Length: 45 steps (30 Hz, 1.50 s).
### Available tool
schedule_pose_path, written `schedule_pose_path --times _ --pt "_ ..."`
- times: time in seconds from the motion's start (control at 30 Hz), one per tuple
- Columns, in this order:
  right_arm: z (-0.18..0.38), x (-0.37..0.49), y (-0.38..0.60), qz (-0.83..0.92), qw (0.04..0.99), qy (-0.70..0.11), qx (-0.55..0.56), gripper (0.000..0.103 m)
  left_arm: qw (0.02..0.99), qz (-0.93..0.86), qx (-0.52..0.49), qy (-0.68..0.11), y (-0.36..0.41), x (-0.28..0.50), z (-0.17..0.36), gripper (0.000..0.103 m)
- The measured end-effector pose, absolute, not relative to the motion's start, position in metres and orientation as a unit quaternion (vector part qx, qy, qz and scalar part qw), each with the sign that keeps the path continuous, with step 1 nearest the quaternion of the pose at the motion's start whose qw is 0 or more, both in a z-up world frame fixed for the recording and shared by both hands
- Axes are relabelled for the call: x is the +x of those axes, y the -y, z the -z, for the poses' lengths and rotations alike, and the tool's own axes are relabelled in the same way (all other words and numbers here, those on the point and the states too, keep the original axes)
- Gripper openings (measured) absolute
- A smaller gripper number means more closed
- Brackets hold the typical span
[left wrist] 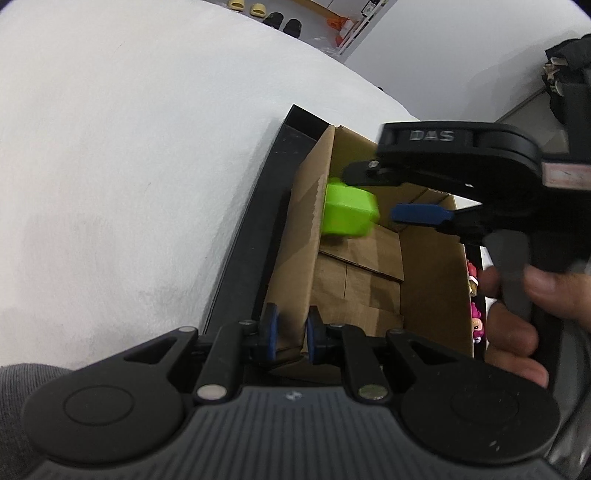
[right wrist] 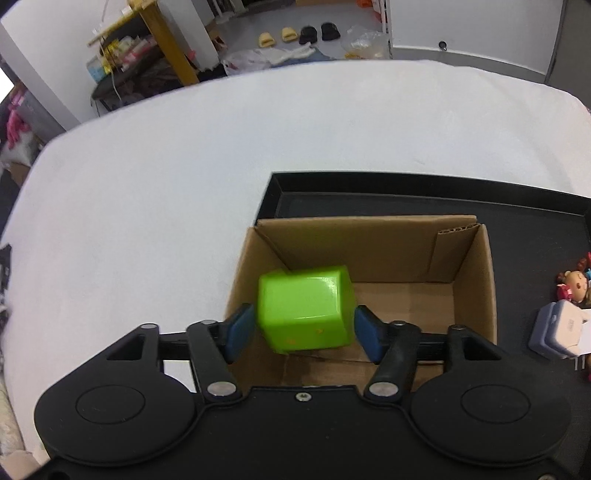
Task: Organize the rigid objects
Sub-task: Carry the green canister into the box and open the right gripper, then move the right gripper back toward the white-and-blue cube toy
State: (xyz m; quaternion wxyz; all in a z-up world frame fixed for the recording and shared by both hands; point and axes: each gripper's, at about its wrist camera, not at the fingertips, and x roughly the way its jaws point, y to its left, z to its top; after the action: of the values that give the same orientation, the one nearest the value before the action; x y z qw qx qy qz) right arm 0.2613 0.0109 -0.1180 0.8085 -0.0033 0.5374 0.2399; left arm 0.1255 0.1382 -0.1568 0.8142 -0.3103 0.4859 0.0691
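One green cube (right wrist: 308,308) hangs tilted over the one open cardboard box (right wrist: 476,280), between the right gripper (right wrist: 306,328)'s spread jaws, whose blue pads stand just clear of it. The left gripper (left wrist: 291,330)'s jaws pinch the box's near wall. The box sits in one black tray (right wrist: 424,188) on a white desk (right wrist: 166,184). Four slippers (right wrist: 299,34) lie on the floor beyond.

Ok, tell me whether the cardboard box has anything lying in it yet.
Nothing lies on its floor yet: the cardboard box shows only bare cardboard, and the green cube hangs over it between the right gripper's parted fingers.
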Motion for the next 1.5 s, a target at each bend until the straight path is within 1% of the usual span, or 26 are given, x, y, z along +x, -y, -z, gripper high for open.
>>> schedule_pose_path --times 0.13,0.27,0.7,1.23,1.3,1.37,1.5 --pt "0.106 0.257 0.003 -0.242 0.814 -0.528 0.007 0.064 0.815 -0.07 -0.31 -0.485 -0.138 0.125 0.157 0.014" --pt "0.09 0.245 0.014 -0.255 0.82 -0.513 0.006 0.073 0.815 -0.071 -0.312 -0.484 -0.137 0.124 0.157 0.014" --pt "0.059 0.228 0.04 -0.264 0.836 -0.482 -0.002 0.076 0.816 -0.074 -0.304 -0.486 -0.136 0.126 0.154 0.015" --pt "0.047 0.225 0.103 -0.243 0.858 -0.452 0.019 0.077 0.818 -0.08 -0.289 -0.491 -0.131 0.128 0.153 0.015" --pt "0.047 0.225 0.113 -0.24 0.862 -0.445 0.026 0.078 0.818 -0.082 -0.288 -0.491 -0.13 0.129 0.153 0.015" --pt "0.047 0.225 0.124 -0.236 0.867 -0.437 0.038 0.083 0.818 -0.083 -0.286 -0.492 -0.129 0.129 0.153 0.015" --pt "0.049 0.224 0.145 -0.225 0.879 -0.417 0.047 0.084 0.818 -0.087 -0.284 -0.492 -0.128 0.13 0.153 0.015"
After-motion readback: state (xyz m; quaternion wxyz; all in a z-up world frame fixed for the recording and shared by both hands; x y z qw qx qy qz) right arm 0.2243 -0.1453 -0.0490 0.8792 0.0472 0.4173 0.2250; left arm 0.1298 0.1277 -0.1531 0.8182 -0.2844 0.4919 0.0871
